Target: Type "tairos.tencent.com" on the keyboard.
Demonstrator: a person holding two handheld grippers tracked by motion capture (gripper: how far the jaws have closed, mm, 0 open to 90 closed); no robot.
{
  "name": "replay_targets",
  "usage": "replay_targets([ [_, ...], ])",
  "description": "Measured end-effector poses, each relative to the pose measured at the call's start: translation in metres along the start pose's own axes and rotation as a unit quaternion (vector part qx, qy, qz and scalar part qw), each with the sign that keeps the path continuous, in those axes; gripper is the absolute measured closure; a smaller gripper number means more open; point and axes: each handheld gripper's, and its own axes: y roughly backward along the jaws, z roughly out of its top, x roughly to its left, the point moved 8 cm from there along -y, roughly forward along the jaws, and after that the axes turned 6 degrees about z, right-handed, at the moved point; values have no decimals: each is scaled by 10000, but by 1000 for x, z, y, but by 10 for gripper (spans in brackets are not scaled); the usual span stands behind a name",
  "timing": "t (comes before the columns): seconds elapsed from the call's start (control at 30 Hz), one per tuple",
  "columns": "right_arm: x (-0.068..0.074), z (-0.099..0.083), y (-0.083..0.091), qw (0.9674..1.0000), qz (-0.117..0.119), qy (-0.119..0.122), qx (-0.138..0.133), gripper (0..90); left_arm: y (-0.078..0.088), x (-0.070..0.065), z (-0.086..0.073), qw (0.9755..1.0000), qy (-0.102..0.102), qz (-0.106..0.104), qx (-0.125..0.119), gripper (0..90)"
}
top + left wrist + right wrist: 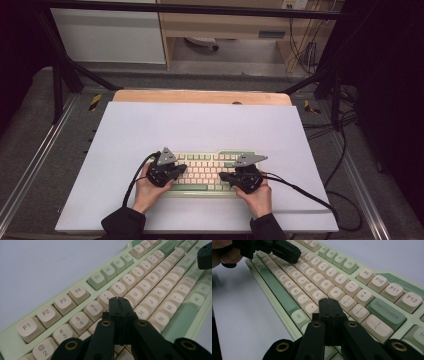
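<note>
While both grippers hover over it, a pale green mechanical keyboard point(207, 172) with cream keycaps lies near the front edge of a white sheet point(200, 125) covering the table, its long side running left to right. The work in hand looks like pressing keys with closed gripper tips. The left gripper point(119, 300) has its two black jaws pressed flat together with nothing between them, its tip hanging just above the number and upper letter rows around the 6 key. The right gripper point(328, 301) is likewise pressed together and empty, poised near the P and L keys, with a green Backspace key point(386, 313) just beyond. To type cleanly, each joined tip should probably come straight down on the centre of a single keycap, lightly, so neighbouring keys stay untouched and the keyboard does not slide.
</note>
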Motion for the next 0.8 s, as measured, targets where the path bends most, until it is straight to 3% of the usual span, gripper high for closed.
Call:
replay_targets([
  [0.33,2,2,3,10000,9,0,-57,900,18,5,-1,9999,31,0,-147,897],
  [0.8,3,3,2,9999,50,-57,-87,900,34,13,-12,9998,108,31,-166,897],
])
